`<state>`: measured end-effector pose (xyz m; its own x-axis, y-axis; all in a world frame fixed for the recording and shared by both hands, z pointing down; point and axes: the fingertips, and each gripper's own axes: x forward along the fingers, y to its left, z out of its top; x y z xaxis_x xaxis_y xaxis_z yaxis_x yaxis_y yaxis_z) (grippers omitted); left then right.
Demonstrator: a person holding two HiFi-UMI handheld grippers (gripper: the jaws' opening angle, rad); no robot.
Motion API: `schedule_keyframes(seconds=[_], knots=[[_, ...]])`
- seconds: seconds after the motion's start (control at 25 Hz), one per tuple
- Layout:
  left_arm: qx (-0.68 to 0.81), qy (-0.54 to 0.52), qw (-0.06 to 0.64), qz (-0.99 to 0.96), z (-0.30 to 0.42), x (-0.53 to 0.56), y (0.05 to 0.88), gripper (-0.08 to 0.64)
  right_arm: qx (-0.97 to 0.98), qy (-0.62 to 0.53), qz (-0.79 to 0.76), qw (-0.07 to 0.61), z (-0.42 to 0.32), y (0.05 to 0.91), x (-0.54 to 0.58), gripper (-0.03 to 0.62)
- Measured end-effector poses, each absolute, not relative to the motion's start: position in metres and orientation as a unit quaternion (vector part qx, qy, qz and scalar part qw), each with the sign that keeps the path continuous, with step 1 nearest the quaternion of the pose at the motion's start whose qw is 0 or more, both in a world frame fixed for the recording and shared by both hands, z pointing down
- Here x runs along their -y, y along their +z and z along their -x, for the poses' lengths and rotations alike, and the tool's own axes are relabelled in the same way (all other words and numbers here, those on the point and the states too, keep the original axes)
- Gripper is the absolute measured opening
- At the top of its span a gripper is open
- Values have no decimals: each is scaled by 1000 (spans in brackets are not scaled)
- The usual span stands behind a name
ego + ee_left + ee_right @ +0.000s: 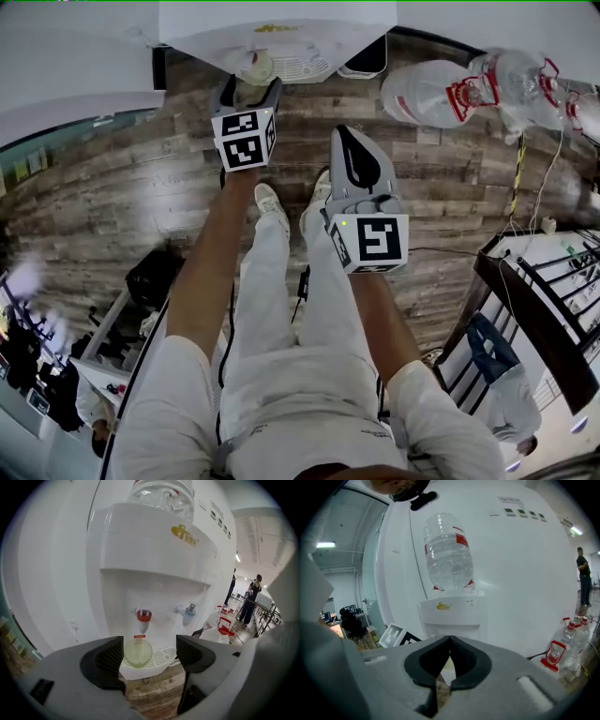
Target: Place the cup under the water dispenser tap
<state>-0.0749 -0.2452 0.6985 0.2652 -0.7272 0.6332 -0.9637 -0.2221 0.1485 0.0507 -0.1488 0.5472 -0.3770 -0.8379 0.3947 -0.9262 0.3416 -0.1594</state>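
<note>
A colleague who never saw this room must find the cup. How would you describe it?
Look at the white water dispenser with the bottle on top. On its white drip tray, below the red tap, stands a small cup. It is pale green, see-through, and the only thing on the tray.

Open office or lab hall: water dispenser [154, 550], spare bottles [441, 89] on wood-plank floor [112, 206], ceiling strip lights [326, 544], cluttered desks [98, 352], people [255, 590] standing beyond.

The white water dispenser [154, 555] bears a red tap [144, 616] and a blue tap [189, 612] (three o'clock of red); the cup [137, 653] is pale green.
</note>
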Motion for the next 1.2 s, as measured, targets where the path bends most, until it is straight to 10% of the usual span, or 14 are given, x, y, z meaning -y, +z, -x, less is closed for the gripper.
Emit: schedule_keyframes(seconds=[1.2], knots=[[588,137,199,-772,64,152,390,135,828,173,-527,84,-37,346,101,-2]])
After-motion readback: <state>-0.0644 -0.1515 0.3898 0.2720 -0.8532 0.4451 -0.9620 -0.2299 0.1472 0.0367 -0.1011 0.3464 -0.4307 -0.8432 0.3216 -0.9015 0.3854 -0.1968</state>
